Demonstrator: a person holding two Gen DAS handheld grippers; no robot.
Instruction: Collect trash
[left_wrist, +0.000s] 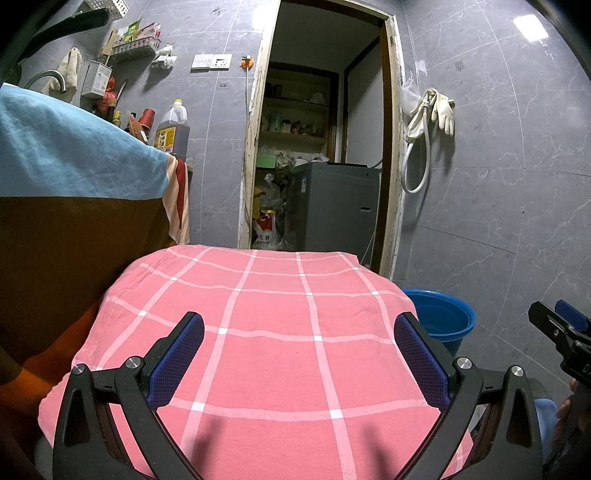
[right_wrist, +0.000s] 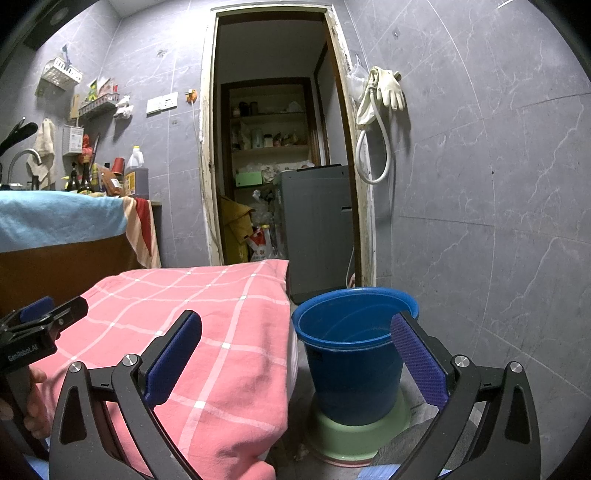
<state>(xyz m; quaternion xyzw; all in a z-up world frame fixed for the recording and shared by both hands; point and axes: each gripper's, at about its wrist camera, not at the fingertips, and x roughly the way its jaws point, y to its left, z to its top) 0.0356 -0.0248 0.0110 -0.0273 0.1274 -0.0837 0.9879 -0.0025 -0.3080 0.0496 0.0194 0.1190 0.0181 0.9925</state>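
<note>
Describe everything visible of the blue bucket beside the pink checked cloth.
The blue bucket looks like smooth plastic, round and tapering downward, with a rolled rim. It stands upright and open on the upturned base of a pale green basin on the floor, just right of the pink checked cloth. No trash shows inside. Neither gripper touches it.

Matt pink cloth (left_wrist: 258, 332); glossy bucket (right_wrist: 351, 362) – plastic

One blue bucket (right_wrist: 351, 354), one pink checked cloth (left_wrist: 266, 332), one oil jug (left_wrist: 173, 127), two grippers.
</note>
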